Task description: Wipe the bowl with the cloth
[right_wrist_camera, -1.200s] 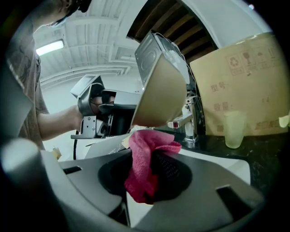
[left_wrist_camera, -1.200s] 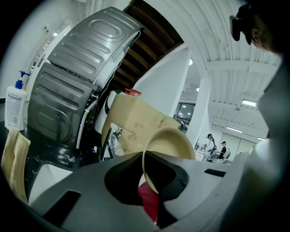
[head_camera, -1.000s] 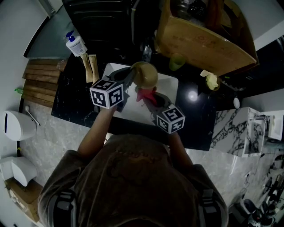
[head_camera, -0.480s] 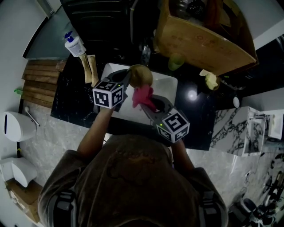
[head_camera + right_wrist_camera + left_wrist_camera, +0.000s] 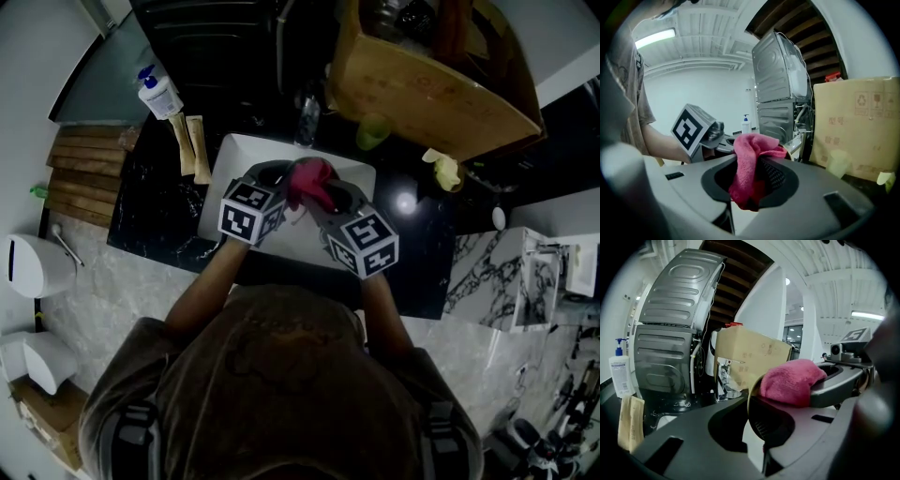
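Over the white sink (image 5: pixel 225 159), my right gripper (image 5: pixel 323 192) is shut on the pink cloth (image 5: pixel 312 176) and presses it against the bowl. In the head view the cloth and the grippers hide the bowl. The left gripper view shows the bowl's thin rim (image 5: pixel 751 401) edge-on between the jaws of my left gripper (image 5: pixel 757 427), which is shut on it. There the pink cloth (image 5: pixel 791 380) bulges against the bowl's inner side. In the right gripper view the cloth (image 5: pixel 747 166) hangs bunched between the jaws of my right gripper (image 5: pixel 750 190), with the left gripper's marker cube (image 5: pixel 691 127) just beyond.
A faucet (image 5: pixel 307 108) rises behind the sink. On the dark counter stand a soap bottle (image 5: pixel 159 94), a green cup (image 5: pixel 373 129) and a large cardboard box (image 5: pixel 422 84). Wooden slats (image 5: pixel 84 173) lie at the left. A metal appliance (image 5: pixel 675 324) stands behind.
The right gripper has carried the pink cloth up and forward onto the bowl, covering it in the head view. The left gripper has shifted right and nearer, so the two grippers are now close together.
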A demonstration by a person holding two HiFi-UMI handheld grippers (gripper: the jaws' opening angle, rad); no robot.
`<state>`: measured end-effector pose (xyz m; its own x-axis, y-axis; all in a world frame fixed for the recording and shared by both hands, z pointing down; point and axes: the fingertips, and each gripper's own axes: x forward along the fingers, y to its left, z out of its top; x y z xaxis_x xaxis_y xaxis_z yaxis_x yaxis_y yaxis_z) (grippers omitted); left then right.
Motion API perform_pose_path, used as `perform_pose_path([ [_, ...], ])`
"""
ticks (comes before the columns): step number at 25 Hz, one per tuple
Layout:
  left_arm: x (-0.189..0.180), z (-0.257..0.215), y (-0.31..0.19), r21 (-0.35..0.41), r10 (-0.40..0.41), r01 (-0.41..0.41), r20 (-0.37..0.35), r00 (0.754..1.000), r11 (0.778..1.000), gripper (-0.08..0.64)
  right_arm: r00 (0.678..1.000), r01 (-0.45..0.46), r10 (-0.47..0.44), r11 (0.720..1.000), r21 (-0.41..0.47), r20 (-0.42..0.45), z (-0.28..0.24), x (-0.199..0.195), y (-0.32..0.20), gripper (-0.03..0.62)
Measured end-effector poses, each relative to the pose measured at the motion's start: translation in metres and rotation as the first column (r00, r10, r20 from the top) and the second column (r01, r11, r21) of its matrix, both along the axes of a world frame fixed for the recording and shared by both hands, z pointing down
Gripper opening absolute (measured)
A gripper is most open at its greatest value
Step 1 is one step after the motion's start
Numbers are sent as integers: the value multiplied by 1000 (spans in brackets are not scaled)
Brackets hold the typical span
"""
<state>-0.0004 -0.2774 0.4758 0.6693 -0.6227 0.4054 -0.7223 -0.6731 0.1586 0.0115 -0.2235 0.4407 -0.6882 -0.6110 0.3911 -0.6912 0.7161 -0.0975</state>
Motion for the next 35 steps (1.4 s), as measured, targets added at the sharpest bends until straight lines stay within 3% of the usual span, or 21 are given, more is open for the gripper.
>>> perform_pose_path([
  [6, 7, 0, 4, 20, 34, -34, 45, 998, 999, 21, 997, -44, 46, 999, 25, -63, 6, 8, -14, 92],
  [12, 5, -1, 2, 35, 10, -12, 52, 999, 999, 23, 973, -151, 165, 984, 94, -163, 12, 23, -25, 92],
  [17, -3, 0, -2, 46, -23, 20, 62, 998, 999, 29, 957, -228, 232, 973, 45, -175, 28, 41, -28, 92],
  [26, -6, 3, -4, 68, -36, 29, 103, 994, 997, 32, 962, -191, 172, 979, -74, -214, 58, 37, -14, 84],
  [35, -4, 2, -5, 66, -36, 30, 98, 995, 997, 31, 975, -105, 80, 989, -109, -209, 68, 15, -4, 84],
])
